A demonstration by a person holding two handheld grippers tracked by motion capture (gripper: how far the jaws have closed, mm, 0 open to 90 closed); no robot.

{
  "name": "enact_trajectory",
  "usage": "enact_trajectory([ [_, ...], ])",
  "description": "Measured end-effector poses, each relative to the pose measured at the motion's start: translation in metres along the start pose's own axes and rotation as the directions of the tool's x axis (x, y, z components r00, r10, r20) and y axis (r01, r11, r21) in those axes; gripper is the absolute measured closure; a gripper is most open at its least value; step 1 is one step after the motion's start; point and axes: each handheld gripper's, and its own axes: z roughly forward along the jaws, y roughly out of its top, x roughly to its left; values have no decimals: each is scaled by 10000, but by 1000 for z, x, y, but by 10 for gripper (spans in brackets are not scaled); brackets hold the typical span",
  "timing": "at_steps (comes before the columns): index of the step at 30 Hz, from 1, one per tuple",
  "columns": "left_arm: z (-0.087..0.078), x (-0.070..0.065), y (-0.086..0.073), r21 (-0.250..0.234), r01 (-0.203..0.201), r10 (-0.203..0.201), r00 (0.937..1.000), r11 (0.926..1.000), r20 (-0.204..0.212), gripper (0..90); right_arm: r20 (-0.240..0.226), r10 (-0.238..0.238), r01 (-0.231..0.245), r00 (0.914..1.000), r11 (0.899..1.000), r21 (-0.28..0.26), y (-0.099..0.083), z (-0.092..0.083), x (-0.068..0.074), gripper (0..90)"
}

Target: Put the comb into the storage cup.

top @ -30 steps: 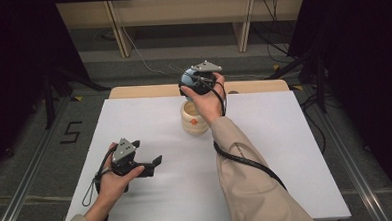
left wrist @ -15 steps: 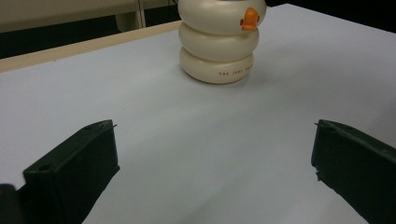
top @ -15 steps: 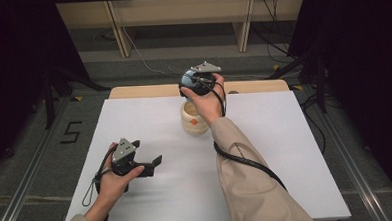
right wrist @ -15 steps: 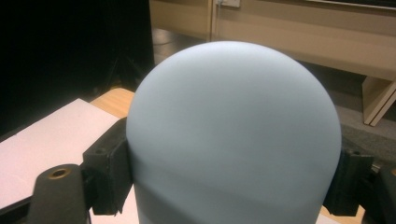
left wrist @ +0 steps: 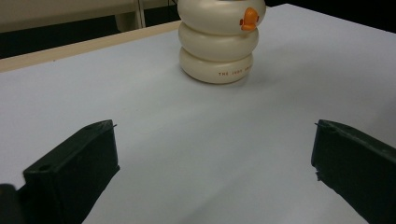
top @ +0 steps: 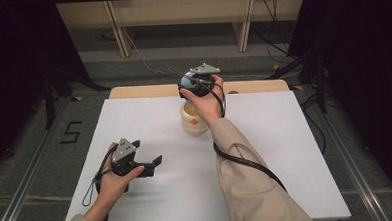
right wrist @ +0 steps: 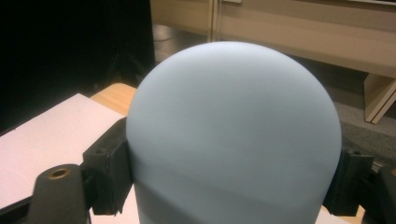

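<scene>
Sitting clamped between the right tongs (right wrist: 233, 177), pale blue dome (right wrist: 233, 135), seemingly above the cream jar (top: 194, 121).

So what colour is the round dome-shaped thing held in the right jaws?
Pale blue-grey dome, plain and matte, shown best in the right gripper view.

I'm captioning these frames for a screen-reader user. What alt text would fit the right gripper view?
A smooth, pale blue dome-shaped object is clamped between the right gripper's two black jaws, one pressed against each side. Behind it lie a corner of the white table with its wooden edge, dark space to the left, and pale wooden furniture on a grey floor.
</scene>
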Motion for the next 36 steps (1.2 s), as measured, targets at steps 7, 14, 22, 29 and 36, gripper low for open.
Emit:
enact_trajectory([
  [7, 0, 0, 0, -10, 3, -3, 10000, 10000, 0, 2, -8, -12, 12, 10000, 10000, 87, -2, 2, 0, 210],
  [14, 0, 0, 0, 9, -2, 2, 10000, 10000, 13, 2, -22, -21, 21, 10000, 9999, 118, -2, 3, 0, 210],
  [22, 1, 0, 0, 10, 11, -11, 10000, 10000, 20, 2, -144, -144, 146, 9998, 9998, 106, -2, 7, -1, 208],
  [29, 1, 0, 0, 26, -14, 14, 10000, 10000, 44, 2, -248, -453, 455, 9987, 9989, 76, -2, 13, 6, 209],
  [36, 1, 0, 0, 15, 16, -16, 10000, 10000, 50, 2, -514, -850, 860, 9951, 9961, 177, -3, 19, 16, 202],
])
